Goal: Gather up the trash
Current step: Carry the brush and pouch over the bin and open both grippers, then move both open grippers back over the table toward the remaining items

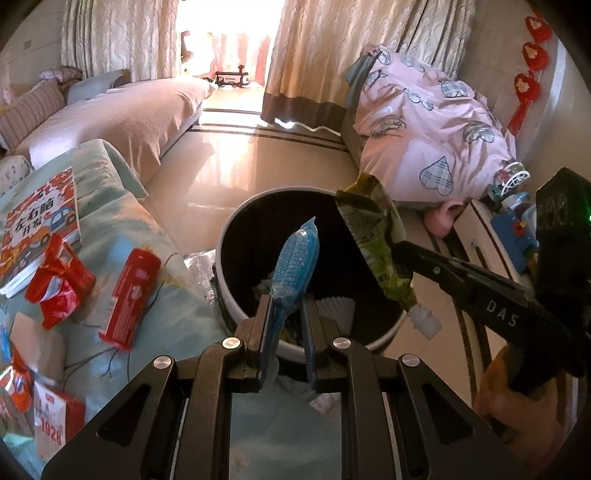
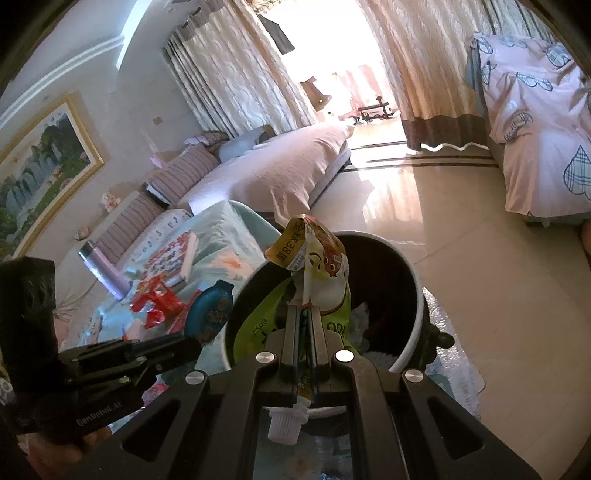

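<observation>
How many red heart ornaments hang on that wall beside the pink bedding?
3: top heart, middle heart and bottom heart, strung downward along the wall right of the pink bedding. More may hang beyond the picture's edge.

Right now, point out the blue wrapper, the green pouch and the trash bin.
blue wrapper (image 1: pixel 295 254): left wrist view, its textured middle.
green pouch (image 2: pixel 325 273): right wrist view, printed front panel.
trash bin (image 1: pixel 236 295): left wrist view, white outer wall.

The bin (image 1: pixel 236 295) stands on the floor (image 1: pixel 258 166) right of the table (image 1: pixel 177 295).
</observation>
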Demonstrator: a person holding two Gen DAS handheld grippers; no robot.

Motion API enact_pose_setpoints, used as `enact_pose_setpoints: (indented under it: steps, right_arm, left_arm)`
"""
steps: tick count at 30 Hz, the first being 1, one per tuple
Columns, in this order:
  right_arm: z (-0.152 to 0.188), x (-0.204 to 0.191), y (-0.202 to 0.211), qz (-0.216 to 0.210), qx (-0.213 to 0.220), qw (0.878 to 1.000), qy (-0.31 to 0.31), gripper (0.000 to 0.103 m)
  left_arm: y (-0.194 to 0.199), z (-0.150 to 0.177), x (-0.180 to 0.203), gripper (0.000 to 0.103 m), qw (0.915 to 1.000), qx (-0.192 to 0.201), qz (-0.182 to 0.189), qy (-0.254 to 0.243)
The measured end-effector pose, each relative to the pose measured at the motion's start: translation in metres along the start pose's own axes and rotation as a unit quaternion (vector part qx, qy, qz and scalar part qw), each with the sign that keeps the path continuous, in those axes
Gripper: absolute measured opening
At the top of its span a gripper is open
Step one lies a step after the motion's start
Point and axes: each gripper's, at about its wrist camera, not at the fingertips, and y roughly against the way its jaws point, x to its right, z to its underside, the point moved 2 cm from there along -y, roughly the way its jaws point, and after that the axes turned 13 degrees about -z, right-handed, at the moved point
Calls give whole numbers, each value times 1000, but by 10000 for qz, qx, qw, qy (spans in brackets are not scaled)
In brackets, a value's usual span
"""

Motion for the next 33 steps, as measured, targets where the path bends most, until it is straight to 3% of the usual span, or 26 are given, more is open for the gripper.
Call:
enact_pose_setpoints:
  steps: [11,13,14,15,17,19,24,26,27,28,33]
  right_arm:
    - [-5,19,-16,156,-239,9996,-84,4]
    - [-6,20,-19,158,-271,9994,-130,9]
    - [-7,21,-20,160,-270,9994,-140,9]
    - [-7,22,-20,171,-260,9994,-154,10]
    - [-7,24,-18,122,-239,9994,-232,17]
    - [-7,24,-14,54,-176,9994,-277,34]
    - [-4,17,-1,-55,29,9995,-302,49]
    - [0,12,4,-142,108,9993,-325,63]
    - [4,8,7,-195,156,9991,-344,78]
    - [6,5,7,-231,195,9989,-360,86]
    - [30,-21,8,-332,158,9990,-248,86]
  left_arm:
    - [-22,-17,5,14,9998,-205,40,-13]
    - [-24,-15,3,16,9997,-256,-1,-10]
    - [-25,-14,4,23,9996,-284,-9,2]
    - [-25,-14,4,38,9996,-297,-19,27]
    - [-21,-12,0,55,9997,-199,-106,131]
    - [-16,-8,-4,56,9997,-144,-82,182]
    - [1,15,-22,57,9992,-26,-129,367]
    - [7,27,-31,58,9988,19,-182,453]
    - [11,33,-35,58,9985,34,-199,502]
    - [14,39,-39,58,9983,40,-205,541]
    - [34,69,-66,58,9960,85,-330,830]
